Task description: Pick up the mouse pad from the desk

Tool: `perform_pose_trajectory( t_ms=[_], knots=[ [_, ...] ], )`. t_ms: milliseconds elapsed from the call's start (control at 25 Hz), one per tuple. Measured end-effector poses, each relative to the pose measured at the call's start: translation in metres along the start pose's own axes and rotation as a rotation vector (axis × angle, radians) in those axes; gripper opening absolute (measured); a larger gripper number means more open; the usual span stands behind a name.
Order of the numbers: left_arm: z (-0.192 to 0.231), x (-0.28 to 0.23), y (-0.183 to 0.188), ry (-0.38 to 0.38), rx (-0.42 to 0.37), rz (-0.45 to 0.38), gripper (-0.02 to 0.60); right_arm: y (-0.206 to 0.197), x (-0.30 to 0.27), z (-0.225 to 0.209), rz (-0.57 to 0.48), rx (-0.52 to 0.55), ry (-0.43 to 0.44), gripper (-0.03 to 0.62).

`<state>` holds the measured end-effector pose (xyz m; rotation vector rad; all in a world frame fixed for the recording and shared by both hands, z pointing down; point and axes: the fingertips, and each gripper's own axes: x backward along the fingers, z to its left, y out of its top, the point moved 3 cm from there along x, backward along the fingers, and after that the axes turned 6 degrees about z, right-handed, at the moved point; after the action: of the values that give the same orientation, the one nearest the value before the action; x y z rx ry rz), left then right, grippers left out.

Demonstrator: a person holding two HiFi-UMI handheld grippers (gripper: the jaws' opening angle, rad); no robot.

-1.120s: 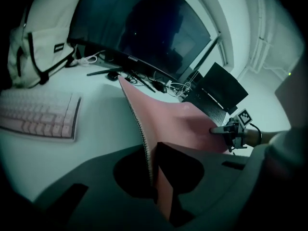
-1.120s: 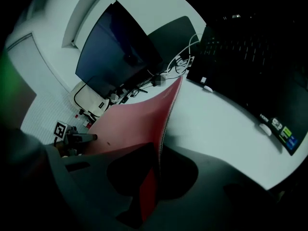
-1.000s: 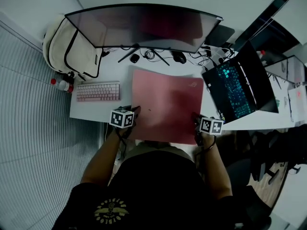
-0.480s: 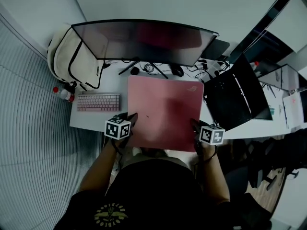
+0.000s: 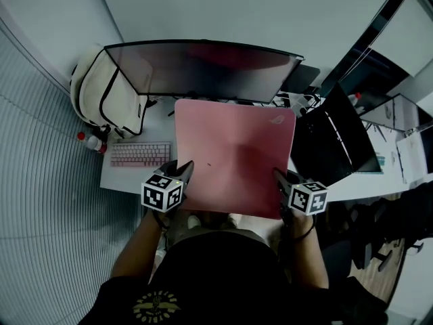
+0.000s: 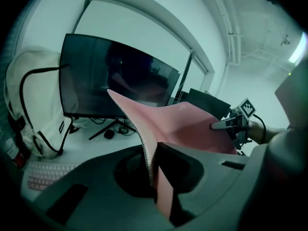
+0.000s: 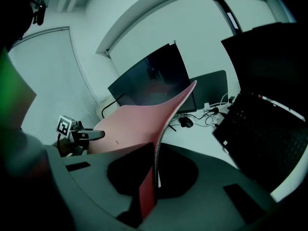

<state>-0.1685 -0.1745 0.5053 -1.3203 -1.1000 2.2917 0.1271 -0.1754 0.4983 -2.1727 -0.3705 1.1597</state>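
Pink mouse pad point(image 5: 233, 158) is off the surface point(image 5: 123, 177) now, held up in the air in front of me, btwn my two tools. My left tool point(image 5: 183, 173) is clamped narrow on the pad's left edge near the close corner. My right tool point(image 5: 279, 181) grips the right edge the same way. Each tool's own view shows the thin pad pinched edge-on btwn its jaws, no gap. The pad sags in a shallow curve btwn the two grips, far edge tipped up toward the curved monitor point(image 5: 203, 70).

What just changed: a sec ago the pad lay flat on the surface w/ both tools already at its edges. Half a sec ago it was partly raised. Now it sits higher and looks bigger in the head view. Its far edge overlaps the monitor's lower rim and hides the stand and cables that showed there earlier. Both tools have come up w/ it, grip unchanged. I'd judge the pick-up basically done: no part of the pad seems to touch the surface.

Around it: pink keyboard point(image 5: 140, 154) on the surface left of the pad; white backpack point(image 5: 108, 97) and a red-capped bottle point(image 5: 88, 142) beyond that; open laptop point(image 5: 331, 147) to the right, dark now vs glowing teal a sec ago.
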Motion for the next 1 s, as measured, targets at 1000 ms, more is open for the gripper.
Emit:
perform_pose_trajectory(
  t_ms=[1000],
  knots=[
    [-0.041, 0.113, 0.133, 0.025, -0.175, -0.274, 0.021, 0.117, 0.111, 0.07, -0.27, 0.174, 0.072, 0.017]
  ],
)
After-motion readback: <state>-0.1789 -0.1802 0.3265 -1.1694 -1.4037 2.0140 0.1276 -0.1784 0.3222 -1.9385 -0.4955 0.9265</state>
